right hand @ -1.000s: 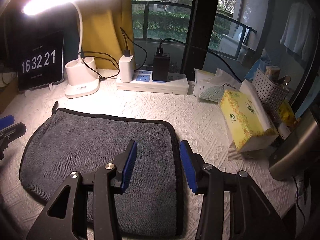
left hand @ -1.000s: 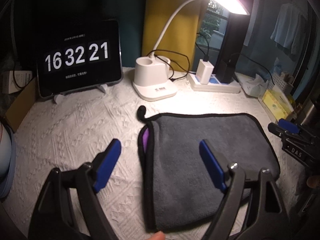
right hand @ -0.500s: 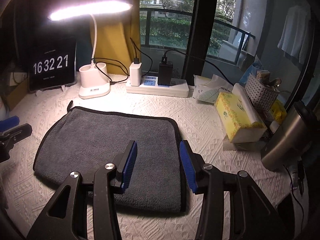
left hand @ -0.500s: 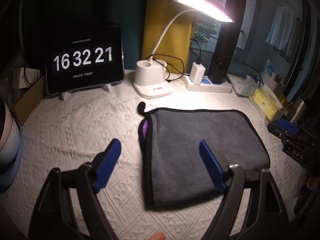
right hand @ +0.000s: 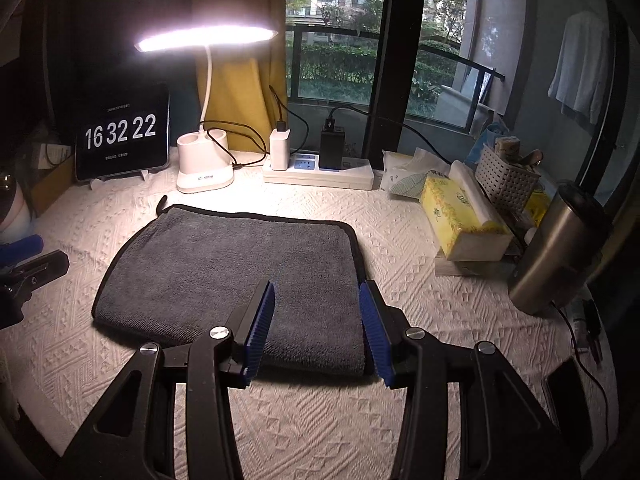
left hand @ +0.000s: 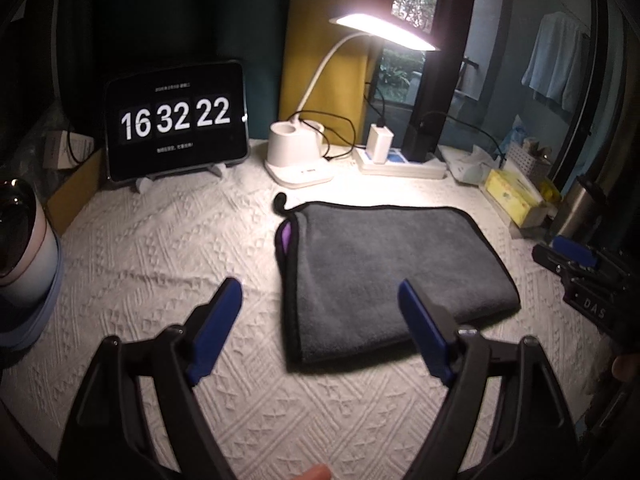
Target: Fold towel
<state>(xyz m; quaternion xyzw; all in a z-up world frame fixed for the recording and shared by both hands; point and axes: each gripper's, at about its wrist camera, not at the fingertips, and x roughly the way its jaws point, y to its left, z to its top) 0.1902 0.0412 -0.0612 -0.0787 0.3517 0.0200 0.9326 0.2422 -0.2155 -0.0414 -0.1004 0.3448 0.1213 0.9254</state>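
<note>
The bench (right hand: 400, 432), covered in a white textured cloth, carries everything you can disturb; that cloth could ruck up and drag if a fingertip snags it while you reach under the towel. The towel (right hand: 240, 272), grey with a black bound edge, lies folded flat at mid-bench, and in the left wrist view a purple inner layer shows at its left edge with a small hanging loop curling off the far left corner; judged from this, at least one fold is done and a further fold probably remains. Your main risk is pinching only the top layer, which would peel the stack open instead of carrying it over. The desk lamp (right hand: 204, 168) and the power strip (right hand: 320, 172) stand just behind the far edge, so a fold swept too far back could catch their cables. The tissue box (right hand: 460, 216) and the steel flask (right hand: 560, 248) crowd the right side. Your right gripper (right hand: 316, 332) hovers over the near right corner, fingers moderately spread, holding nothing; your left gripper (left hand: 320, 328) hangs over the near left edge, fingers spread wide and empty.
</note>
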